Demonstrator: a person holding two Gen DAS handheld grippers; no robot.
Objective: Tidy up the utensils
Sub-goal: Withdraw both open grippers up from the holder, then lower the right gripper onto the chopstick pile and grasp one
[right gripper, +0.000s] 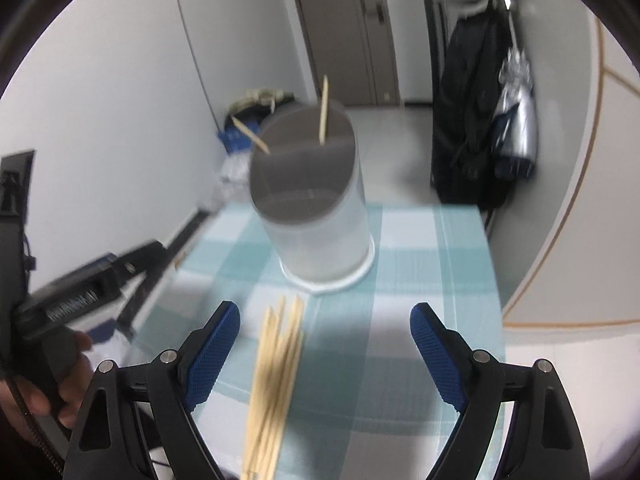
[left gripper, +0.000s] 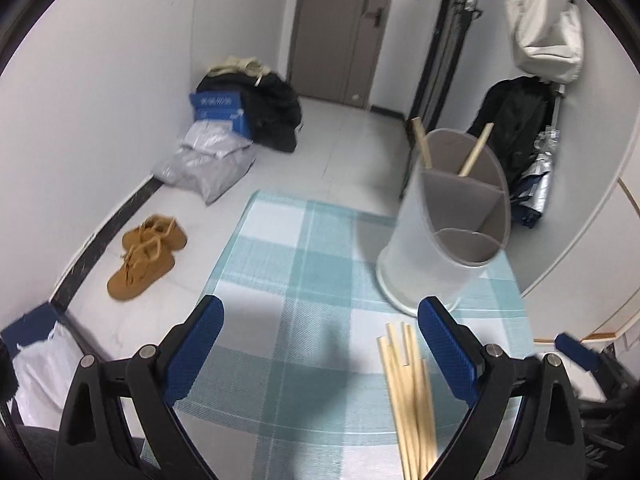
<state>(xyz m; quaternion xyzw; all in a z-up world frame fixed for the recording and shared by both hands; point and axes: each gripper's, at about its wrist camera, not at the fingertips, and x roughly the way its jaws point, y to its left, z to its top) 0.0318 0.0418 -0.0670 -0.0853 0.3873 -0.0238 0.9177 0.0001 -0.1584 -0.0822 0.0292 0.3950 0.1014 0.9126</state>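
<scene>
Both grippers, left (left gripper: pixel 320 312) and right (right gripper: pixel 325 320), gape wide, holding nothing; chopsticks (right gripper: pixel 276 372) lie on the cloth (left gripper: pixel 280 264) near the holder (right gripper: pixel 316 208).

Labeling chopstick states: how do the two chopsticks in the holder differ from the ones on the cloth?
The chopsticks in the holder stand tilted and apart in the utensil holder; the loose chopsticks lie flat, bundled on the checked cloth. Two versus several. All share a pale wood look.
</scene>
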